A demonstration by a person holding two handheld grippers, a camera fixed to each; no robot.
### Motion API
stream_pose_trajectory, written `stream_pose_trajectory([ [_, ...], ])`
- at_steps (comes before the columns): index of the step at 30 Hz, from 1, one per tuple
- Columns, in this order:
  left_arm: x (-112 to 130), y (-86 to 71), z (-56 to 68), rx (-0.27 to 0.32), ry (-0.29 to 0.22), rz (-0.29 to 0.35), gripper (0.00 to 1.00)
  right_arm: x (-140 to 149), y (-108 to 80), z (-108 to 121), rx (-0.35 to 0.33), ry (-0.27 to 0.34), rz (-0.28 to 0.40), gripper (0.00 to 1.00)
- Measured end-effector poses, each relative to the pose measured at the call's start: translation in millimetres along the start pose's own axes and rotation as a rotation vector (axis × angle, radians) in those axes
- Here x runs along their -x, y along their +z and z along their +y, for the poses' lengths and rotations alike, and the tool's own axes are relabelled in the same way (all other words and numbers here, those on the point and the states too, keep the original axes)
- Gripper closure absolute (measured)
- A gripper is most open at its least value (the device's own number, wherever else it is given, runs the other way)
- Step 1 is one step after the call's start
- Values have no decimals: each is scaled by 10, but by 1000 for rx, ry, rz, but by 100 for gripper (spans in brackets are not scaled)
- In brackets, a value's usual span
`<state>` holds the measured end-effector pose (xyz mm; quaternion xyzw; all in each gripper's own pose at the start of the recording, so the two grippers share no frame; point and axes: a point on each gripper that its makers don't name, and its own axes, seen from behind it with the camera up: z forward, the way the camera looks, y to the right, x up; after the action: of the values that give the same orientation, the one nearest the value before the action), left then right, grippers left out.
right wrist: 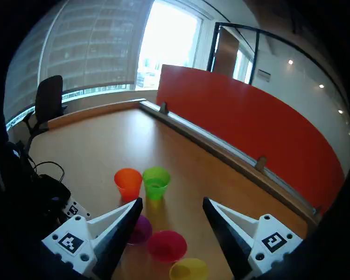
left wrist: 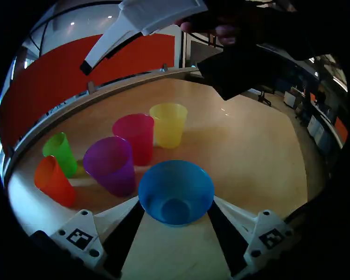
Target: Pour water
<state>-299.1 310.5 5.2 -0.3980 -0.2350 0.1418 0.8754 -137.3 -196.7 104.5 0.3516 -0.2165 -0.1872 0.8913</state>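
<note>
Judging by how things lie, the step in hand is being taken as the carry before the pour. The blue cup (left wrist: 175, 191) is being gripped by the left gripper (left wrist: 175, 204), one finger being pressed on each side of its wall, so the jaws are being set apart by just the cup's width. In the left gripper view the cup is being seen mouth-on, low in the middle, right between the fingers and nearer than the other cups. Whether water is being carried in it cannot be told, nor whether it is being lifted off the table (left wrist: 249, 149). Just behind it the purple cup (left wrist: 110, 164), pink cup (left wrist: 136, 137) and yellow cup (left wrist: 168, 123) are being shown upright, with the green cup (left wrist: 59, 153) and orange cup (left wrist: 53, 181) off to one side. The right gripper (right wrist: 171, 201) is being held wide open with nothing between its fingers, above the same cluster, the green and orange cups lying just beyond its fingertips. For the next move a receiving cup is being called for, though which one cannot be told. The blue cup's rim would have to be brought over that mouth and tipped slowly, clear of the close neighbours.
</note>
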Motion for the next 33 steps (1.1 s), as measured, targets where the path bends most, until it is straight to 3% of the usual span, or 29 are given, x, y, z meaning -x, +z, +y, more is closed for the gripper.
stream_pose_trajectory([
  [14, -55, -121, -50, -14, -25, 15, 17, 1, 79, 17, -8, -8, 0, 0],
  [22, -118, -348, -182, -57, -72, 28, 17, 3, 233, -14, -33, -29, -7, 0],
  [33, -85, -779, -456, -177, -155, 24, 17, 59, 477, -83, -95, -69, -53, 0],
])
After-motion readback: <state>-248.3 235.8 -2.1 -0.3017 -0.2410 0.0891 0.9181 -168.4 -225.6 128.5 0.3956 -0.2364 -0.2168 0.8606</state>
